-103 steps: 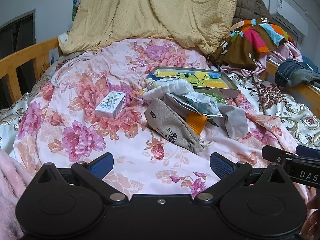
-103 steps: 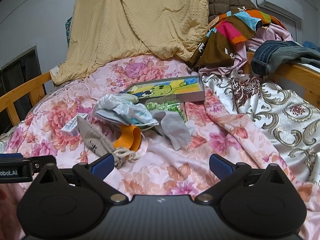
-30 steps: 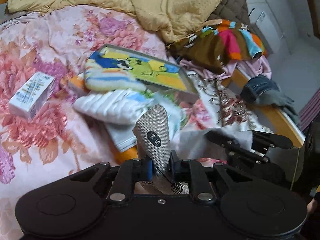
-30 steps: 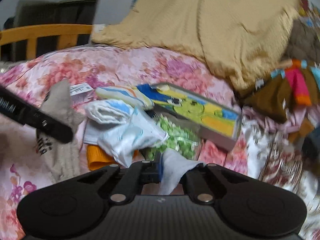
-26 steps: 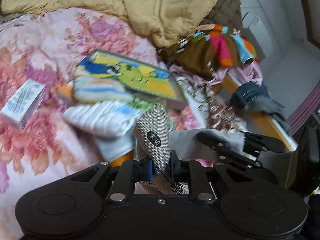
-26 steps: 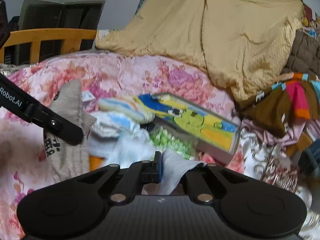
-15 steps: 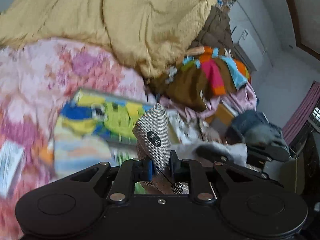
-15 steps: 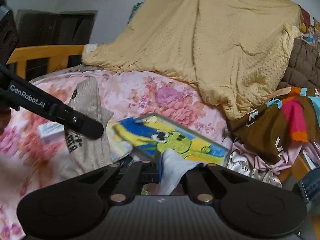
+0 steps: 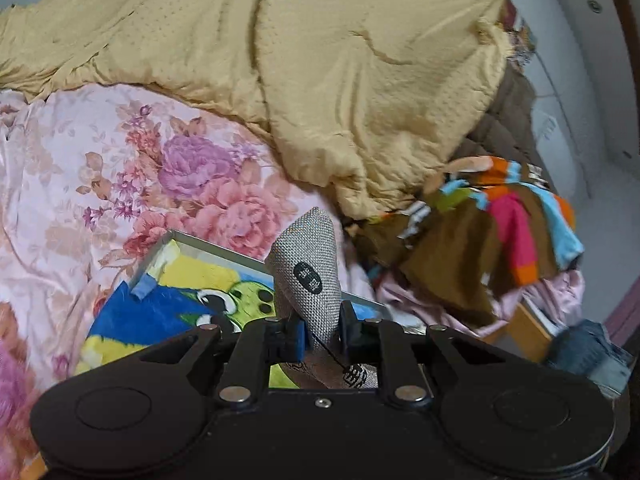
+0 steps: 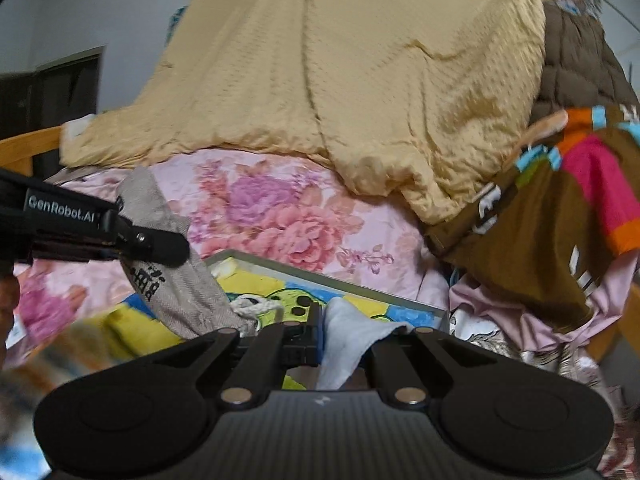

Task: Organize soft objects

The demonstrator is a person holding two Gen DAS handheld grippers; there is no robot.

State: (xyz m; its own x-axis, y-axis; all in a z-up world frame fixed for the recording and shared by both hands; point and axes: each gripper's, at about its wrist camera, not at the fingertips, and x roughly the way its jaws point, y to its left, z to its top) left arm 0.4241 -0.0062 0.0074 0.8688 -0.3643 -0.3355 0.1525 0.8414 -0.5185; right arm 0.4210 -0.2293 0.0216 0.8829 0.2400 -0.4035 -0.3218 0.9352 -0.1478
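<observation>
Grey woven fabric fills the left gripper (image 9: pixel 322 336): its blue-padded jaws are clamped on a drawstring pouch (image 9: pixel 310 276), which stands up past the fingertips, its black round label facing the camera. From the right wrist view the same pouch hangs below that gripper, a knotted white cord at its lower end. The right gripper (image 10: pixel 344 338) is pressed together on a pale grey cloth (image 10: pixel 348 340), which bunches out forward and to the right of its fingers. Ahead of and below both grippers lies a flat box with a cartoon picture (image 10: pixel 280 296) on a pink floral quilt (image 9: pixel 100 168). Further ahead a tan blanket (image 9: pixel 320 60) is heaped, and to the right lies a brown garment with bright patches (image 9: pixel 500 240).
</observation>
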